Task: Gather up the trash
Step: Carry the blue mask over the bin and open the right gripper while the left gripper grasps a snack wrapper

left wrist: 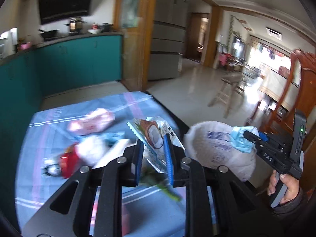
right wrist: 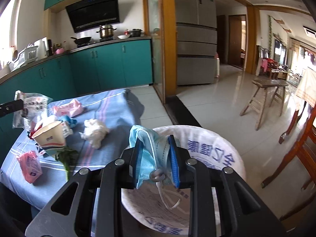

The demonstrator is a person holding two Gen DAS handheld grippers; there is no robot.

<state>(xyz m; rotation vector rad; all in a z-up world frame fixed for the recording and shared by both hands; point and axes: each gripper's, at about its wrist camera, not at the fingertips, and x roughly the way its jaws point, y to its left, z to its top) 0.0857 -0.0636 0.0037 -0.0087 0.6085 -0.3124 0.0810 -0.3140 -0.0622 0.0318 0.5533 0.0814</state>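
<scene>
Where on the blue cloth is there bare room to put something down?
Bare cloth lies between the crumpled tissue and the cloth's far edge, and nearer, between the pink packet and the bin. It is crowded around the paper cup.

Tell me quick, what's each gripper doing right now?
Left gripper: closed on a coconut snack wrapper.
Right gripper: closed on a blue face mask, above the white bin bag.

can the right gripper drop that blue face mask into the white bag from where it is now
Probably yes. The right gripper holds the face mask over the open white bag, with nothing between them.
</scene>
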